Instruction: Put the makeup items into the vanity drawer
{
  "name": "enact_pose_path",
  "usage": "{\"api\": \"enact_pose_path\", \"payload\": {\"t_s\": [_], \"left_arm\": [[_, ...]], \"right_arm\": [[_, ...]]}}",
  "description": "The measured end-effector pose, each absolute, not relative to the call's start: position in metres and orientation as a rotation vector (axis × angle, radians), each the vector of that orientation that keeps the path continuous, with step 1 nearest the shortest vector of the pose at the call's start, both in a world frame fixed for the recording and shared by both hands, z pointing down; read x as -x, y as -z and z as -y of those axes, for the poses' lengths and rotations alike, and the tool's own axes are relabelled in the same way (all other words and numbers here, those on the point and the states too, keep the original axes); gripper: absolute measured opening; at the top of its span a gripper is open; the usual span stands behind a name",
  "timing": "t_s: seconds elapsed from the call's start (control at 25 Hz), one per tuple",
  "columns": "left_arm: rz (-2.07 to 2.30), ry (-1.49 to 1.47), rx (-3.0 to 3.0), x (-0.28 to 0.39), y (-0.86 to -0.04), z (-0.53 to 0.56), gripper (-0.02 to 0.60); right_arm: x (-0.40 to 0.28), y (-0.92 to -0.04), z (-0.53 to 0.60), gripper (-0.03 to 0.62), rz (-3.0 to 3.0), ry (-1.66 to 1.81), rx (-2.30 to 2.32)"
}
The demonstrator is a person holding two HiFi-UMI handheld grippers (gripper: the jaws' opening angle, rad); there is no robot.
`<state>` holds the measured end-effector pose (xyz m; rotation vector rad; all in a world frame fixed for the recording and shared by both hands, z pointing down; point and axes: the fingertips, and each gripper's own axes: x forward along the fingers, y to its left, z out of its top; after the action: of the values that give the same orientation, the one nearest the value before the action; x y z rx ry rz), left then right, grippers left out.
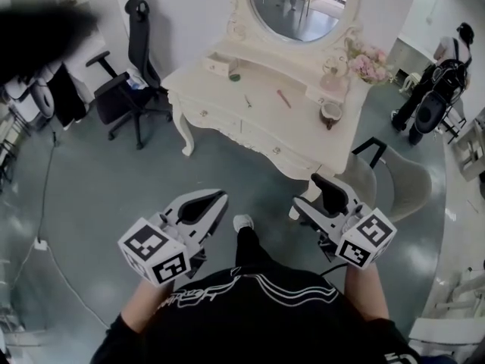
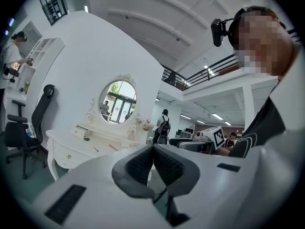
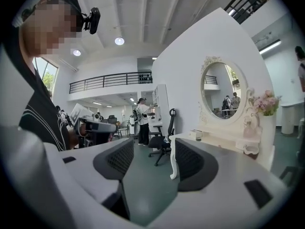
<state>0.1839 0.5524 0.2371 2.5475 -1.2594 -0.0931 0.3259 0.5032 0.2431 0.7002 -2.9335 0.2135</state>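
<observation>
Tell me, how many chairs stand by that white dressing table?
2. A black office chair stands off the left end of the dressing table; a grey chair stands near its right front corner. Others may be hidden or out of view.

The white vanity table [image 1: 220, 89] carries three makeup items on its top. A slim pink stick [image 1: 283, 98] lies diagonally near the centre. A thin dark tool [image 1: 248, 101] lies to its left, apart from it. A small green round item [image 1: 235, 76] sits toward the back left. The front drawers [image 1: 265, 144], each with a knob, are closed.
</observation>
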Motion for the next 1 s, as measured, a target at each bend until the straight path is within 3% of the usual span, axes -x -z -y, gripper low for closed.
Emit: {"api": "enact_pose_path", "payload": {"t_s": [0.48,1.0], "left_arm": [[1.28,0.085,-2.478,-0.15,-0.268,-0.446,0.022],[1.228,0.007,-2.369,-0.113,-0.307,-0.189,0.021]], "right_arm": [[-0.307,-0.283,-0.387,0.279,2.889,-0.283,-0.696],[-0.272,-0.339,-0.143,0.279,2.744,-0.393,-0.689]]}}
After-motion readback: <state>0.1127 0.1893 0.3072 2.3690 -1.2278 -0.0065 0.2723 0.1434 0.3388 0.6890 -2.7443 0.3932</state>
